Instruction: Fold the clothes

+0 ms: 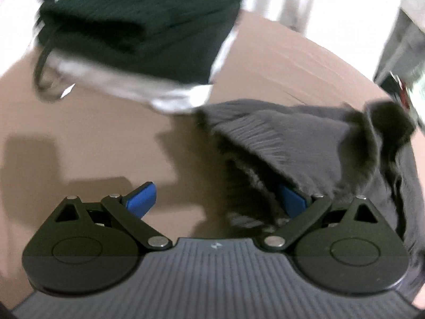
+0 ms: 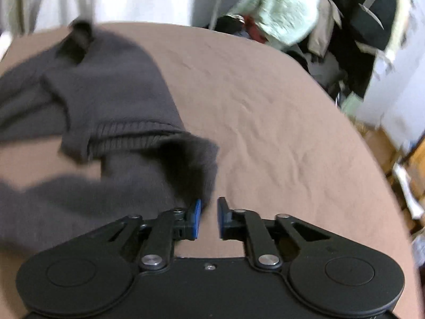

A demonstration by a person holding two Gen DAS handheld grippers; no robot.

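A dark grey knit sweater (image 1: 305, 143) lies crumpled on the brown bed sheet (image 1: 106, 133), to the right in the left wrist view. My left gripper (image 1: 216, 202) is open wide; the sweater's edge drapes over its right blue pad (image 1: 292, 199), the left pad (image 1: 142, 199) is bare. In the right wrist view the sweater (image 2: 106, 101) fills the left side, ribbed hem showing. My right gripper (image 2: 209, 218) is open by a narrow gap, empty, just right of the sweater's near corner.
A folded stack, black garment (image 1: 148, 26) on a white one (image 1: 170, 93), sits at the far left of the bed. A pile of mixed clothes (image 2: 318, 21) lies beyond the bed's far right edge (image 2: 332, 98). Cardboard boxes (image 2: 385, 143) stand on the floor at right.
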